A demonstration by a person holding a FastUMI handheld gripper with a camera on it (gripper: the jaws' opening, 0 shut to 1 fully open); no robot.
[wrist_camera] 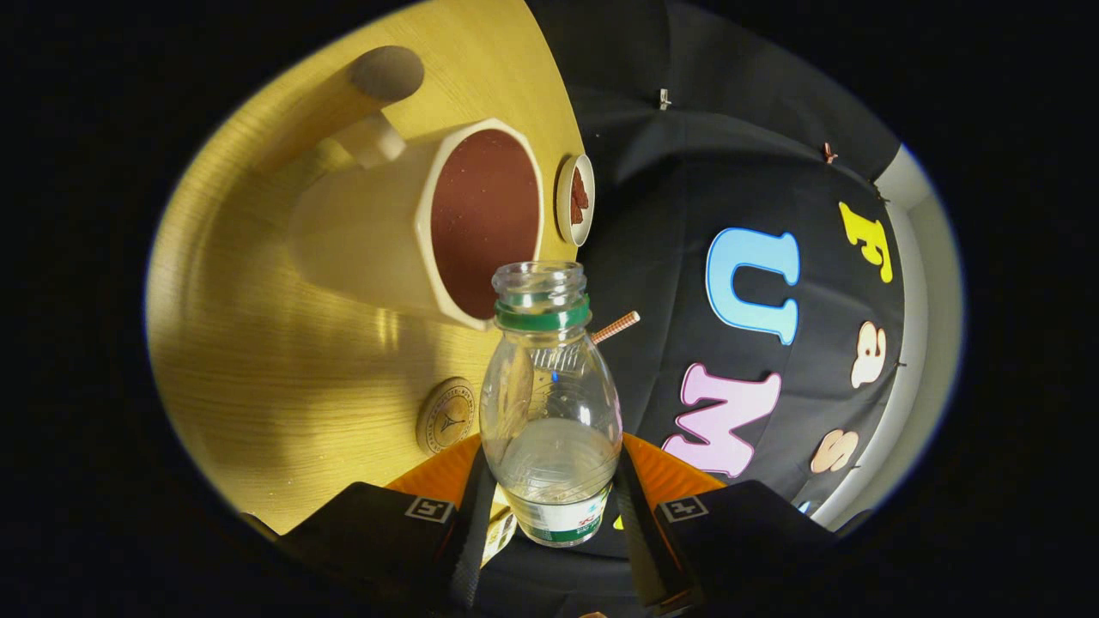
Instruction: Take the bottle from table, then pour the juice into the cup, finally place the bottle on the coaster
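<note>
My gripper (549,502) is shut on the lower body of a clear, uncapped bottle (551,386) with a green neck ring and a green-and-white label. The bottle and gripper are rolled far over on their side relative to the wooden table (258,360). A little clear liquid lies in the bottle's lower part. Its mouth sits just beside the rim of a cream cup (378,232) with a reddish-brown inside and a handle on the far side. A round wooden coaster (446,415) lies on the table close to the bottle's shoulder, nearer to my fingers than the cup.
A small round dish (575,199) holding something reddish stands past the cup near the table's edge. A striped straw (615,327) pokes out behind the bottle's neck. A wooden cylinder (386,73) stands beyond the cup's handle. Black cloth wall lies off the table's edge.
</note>
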